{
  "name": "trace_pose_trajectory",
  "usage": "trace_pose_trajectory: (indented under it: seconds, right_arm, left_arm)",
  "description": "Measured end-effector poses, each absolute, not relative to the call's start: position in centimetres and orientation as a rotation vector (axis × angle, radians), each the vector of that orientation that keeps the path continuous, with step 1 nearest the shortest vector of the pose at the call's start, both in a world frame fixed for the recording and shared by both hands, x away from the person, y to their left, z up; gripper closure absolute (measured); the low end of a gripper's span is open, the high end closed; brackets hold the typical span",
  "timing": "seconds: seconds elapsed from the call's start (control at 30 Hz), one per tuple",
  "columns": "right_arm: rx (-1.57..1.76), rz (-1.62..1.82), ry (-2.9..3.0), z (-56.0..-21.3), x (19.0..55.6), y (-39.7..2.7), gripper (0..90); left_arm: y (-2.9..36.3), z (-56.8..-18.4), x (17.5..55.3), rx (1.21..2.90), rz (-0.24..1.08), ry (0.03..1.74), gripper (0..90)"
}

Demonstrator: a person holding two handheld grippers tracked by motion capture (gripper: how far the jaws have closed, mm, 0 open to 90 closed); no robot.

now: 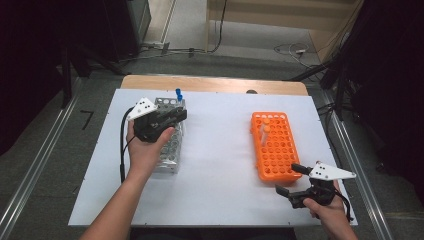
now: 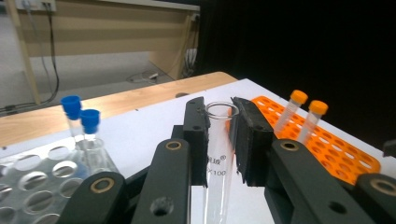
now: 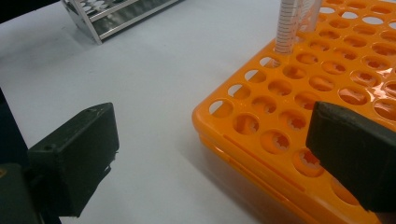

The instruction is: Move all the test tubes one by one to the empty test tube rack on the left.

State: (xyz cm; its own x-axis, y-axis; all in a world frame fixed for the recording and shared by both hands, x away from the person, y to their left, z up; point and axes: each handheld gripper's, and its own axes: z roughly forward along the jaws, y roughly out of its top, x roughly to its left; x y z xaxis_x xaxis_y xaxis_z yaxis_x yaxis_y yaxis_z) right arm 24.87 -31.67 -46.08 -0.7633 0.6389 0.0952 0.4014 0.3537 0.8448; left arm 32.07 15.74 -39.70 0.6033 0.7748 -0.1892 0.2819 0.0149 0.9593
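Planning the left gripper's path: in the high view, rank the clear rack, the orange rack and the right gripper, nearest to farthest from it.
1. Clear rack, directly beneath the left gripper.
2. Orange rack, across the table's middle.
3. Right gripper, near the front right corner.

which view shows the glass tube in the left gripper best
The left gripper view: the glass tube stands close up between the jaws, open rim and print clear. In the high view the left gripper hides it.

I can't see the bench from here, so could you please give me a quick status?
Left claw shut on open glass tube, above clear rack. Right claw open, empty, beside orange rack.
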Motion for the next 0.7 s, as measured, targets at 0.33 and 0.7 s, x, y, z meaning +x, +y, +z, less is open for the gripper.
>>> trace_pose_trajectory:
  seconds: [0.33, 0.7]
  right_arm:
    - [0.938, 1.363, 2.369, -46.2, 25.0, -31.7, 1.2]
    - [0.942, 1.36, 2.367, -46.3, 25.0, -31.7, 1.2]
  left_arm:
    - [16.4, -39.5, 33.0, 1.555, 0.516, 0.938, 76.8]
    - [17.0, -39.8, 34.5, 1.538, 0.562, 0.983, 76.8]
